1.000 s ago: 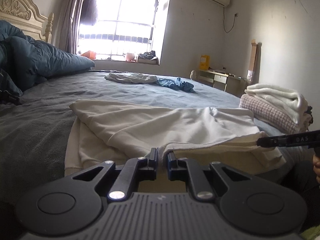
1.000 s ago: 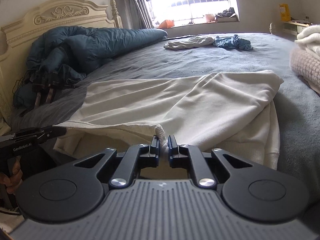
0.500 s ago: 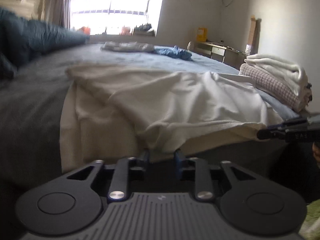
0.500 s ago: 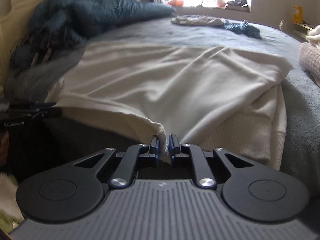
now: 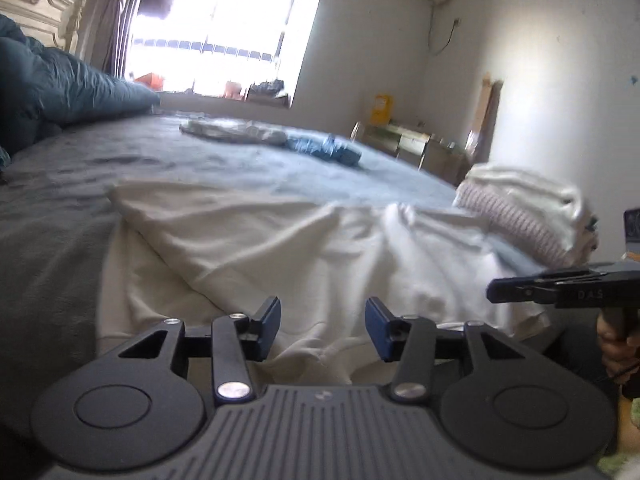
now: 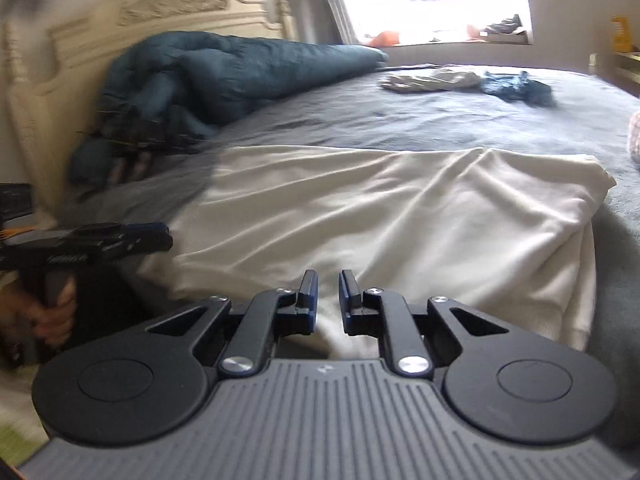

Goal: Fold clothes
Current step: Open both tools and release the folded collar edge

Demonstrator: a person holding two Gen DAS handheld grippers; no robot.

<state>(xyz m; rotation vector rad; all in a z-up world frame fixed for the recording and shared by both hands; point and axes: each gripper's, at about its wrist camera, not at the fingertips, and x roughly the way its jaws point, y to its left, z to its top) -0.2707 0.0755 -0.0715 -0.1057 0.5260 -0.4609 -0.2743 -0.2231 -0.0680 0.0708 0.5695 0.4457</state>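
A cream sweatshirt (image 5: 304, 240) lies partly folded on the grey bed, its near edge hanging at the bed's front; it also shows in the right wrist view (image 6: 384, 216). My left gripper (image 5: 322, 326) is open, jaws wide apart, just above the garment's near edge, holding nothing. My right gripper (image 6: 328, 294) is open with a narrow gap, with the cloth's edge lying just below the fingertips, not pinched. Each gripper shows in the other's view, the right at the far right (image 5: 560, 288), the left at the far left (image 6: 92, 240).
A stack of folded clothes (image 5: 528, 212) sits at the bed's right edge. Loose pale and blue garments (image 5: 276, 140) lie far back. A teal duvet (image 6: 224, 76) is bunched by the headboard (image 6: 104, 28). A desk (image 5: 416, 144) stands by the right wall.
Both grippers were shut on the sweatshirt's near edge, pulled it toward the bed's front, and have now opened and let it go. The cloth has dropped onto the bed edge.
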